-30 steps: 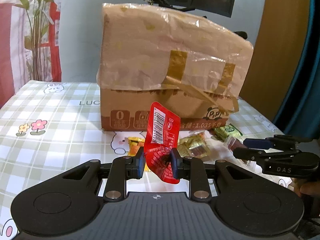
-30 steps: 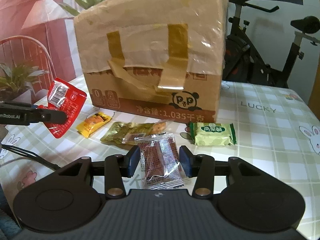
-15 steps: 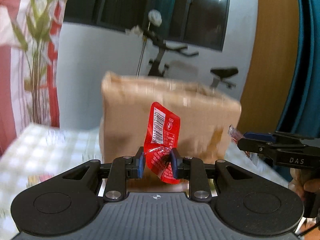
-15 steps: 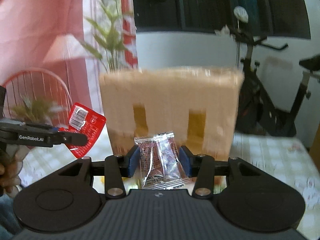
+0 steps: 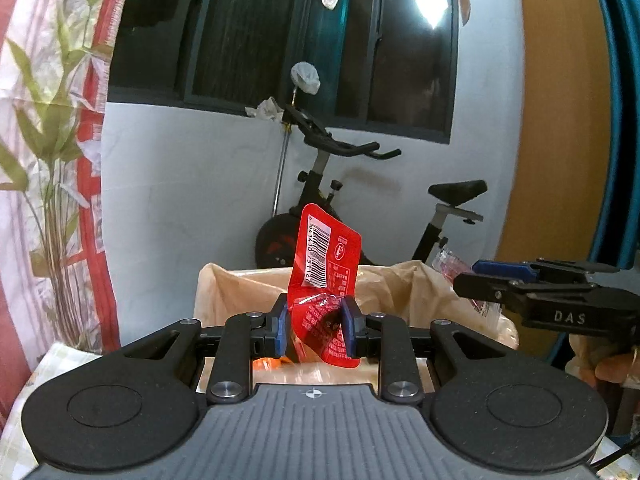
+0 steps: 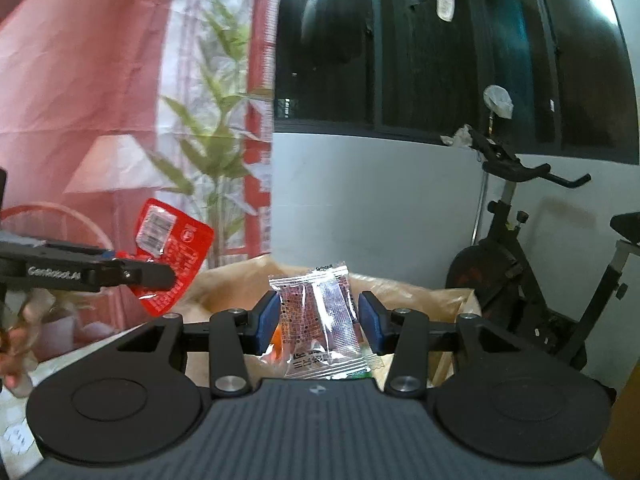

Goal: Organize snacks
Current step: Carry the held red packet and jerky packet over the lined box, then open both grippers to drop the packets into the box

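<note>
Red glossy packet [image 5: 325,280] crumpled in left jaws | clear crinkled sachet [image 6: 318,320] in right jaws

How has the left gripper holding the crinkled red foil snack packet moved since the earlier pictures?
Yes: the left gripper has risen. The brown cardboard box once towered above it; now its open top sits level with the red foil snack packet.

A lived-in room of a home: an exercise bike [image 5: 360,216] is standing against the white wall under a dark window [image 6: 440,52], beside a bamboo-print curtain [image 5: 52,152], with laundry hanging overhead.
</note>
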Available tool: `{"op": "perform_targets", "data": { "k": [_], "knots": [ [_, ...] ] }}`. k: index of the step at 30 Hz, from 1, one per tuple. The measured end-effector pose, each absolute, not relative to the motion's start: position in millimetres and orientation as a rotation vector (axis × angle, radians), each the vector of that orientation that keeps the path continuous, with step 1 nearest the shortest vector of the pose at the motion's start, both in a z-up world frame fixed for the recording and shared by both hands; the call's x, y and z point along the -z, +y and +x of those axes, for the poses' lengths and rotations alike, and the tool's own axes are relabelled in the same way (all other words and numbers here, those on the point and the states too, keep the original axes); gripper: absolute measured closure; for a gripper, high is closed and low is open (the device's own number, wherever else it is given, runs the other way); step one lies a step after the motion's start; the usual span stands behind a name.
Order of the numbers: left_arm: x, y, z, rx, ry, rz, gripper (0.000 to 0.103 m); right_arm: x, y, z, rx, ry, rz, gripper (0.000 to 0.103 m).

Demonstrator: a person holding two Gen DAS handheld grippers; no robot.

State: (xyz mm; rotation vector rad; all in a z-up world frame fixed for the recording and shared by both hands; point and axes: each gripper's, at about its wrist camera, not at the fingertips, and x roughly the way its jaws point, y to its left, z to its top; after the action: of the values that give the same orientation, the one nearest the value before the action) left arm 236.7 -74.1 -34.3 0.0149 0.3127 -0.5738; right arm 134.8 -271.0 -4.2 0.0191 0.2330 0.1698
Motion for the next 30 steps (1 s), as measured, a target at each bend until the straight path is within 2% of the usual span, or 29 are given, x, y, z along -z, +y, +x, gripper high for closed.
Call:
{"op": "perform_targets", "data": {
  "k": [11, 12, 15, 16, 18, 22, 30],
  "knots": [
    [49, -99, 271, 0.53, 0.408, 0.052, 0.074, 17, -297, 185, -0.085, 0.349, 0.093, 0.057],
    [51, -101, 272, 0.52, 0.413, 0.065, 0.072, 20, -297, 187, -0.077, 0.367, 0.083, 0.057],
    [57, -101, 269, 0.507, 0.424, 0.087, 0.047, 27, -298, 188, -0.048, 0.403, 0.087, 0.054],
    [57, -99, 268, 0.508, 0.419, 0.085, 0.044, 29, -299, 187, -0.041, 0.407, 0.1, 0.052],
    [57, -94, 265, 0.506, 0.414, 0.083, 0.042, 29, -301, 184, -0.045, 0.41, 0.114, 0.049],
    [52, -88, 260, 0.493, 0.415, 0.079, 0.035, 26, -298, 172, -0.06, 0.4, 0.085, 0.049],
    [44, -64, 230, 0.499, 0.384, 0.068, 0.029, 22, -283, 143, -0.127, 0.366, 0.067, 0.049]
  ]
}}
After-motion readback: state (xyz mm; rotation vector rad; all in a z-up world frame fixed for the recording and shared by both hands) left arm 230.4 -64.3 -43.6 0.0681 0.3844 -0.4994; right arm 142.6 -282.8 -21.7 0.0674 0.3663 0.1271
